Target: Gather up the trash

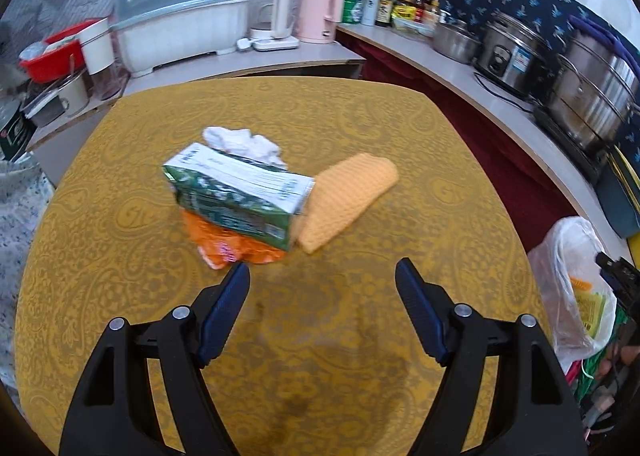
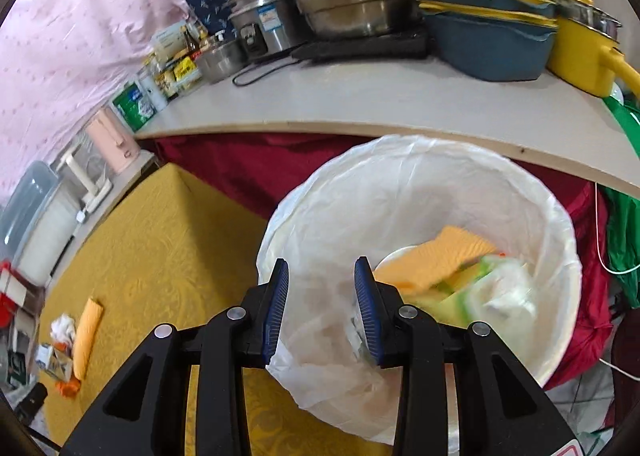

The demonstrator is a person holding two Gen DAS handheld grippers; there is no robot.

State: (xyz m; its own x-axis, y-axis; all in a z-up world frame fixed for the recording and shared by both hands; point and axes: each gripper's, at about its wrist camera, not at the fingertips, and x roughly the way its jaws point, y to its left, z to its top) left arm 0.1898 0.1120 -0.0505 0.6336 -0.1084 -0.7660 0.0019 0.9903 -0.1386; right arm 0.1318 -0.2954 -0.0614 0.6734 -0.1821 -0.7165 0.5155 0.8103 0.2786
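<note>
A green and white carton (image 1: 240, 192) lies on the yellow table (image 1: 360, 336), on top of an orange wrapper (image 1: 232, 244). A crumpled white tissue (image 1: 244, 142) lies behind it and an orange cloth (image 1: 348, 196) to its right. My left gripper (image 1: 322, 276) is open and empty just in front of the pile. My right gripper (image 2: 322, 268) is open and empty above the white-lined trash bin (image 2: 540, 216), which holds orange and green packaging (image 2: 444, 260). The pile shows far left in the right wrist view (image 2: 68, 344).
A counter (image 1: 500, 104) with pots, a rice cooker (image 1: 516, 56) and bottles runs behind and to the right. Kettles (image 1: 320, 8) and a dish box (image 1: 180, 16) stand at the back. The bin (image 1: 568, 288) stands off the table's right edge.
</note>
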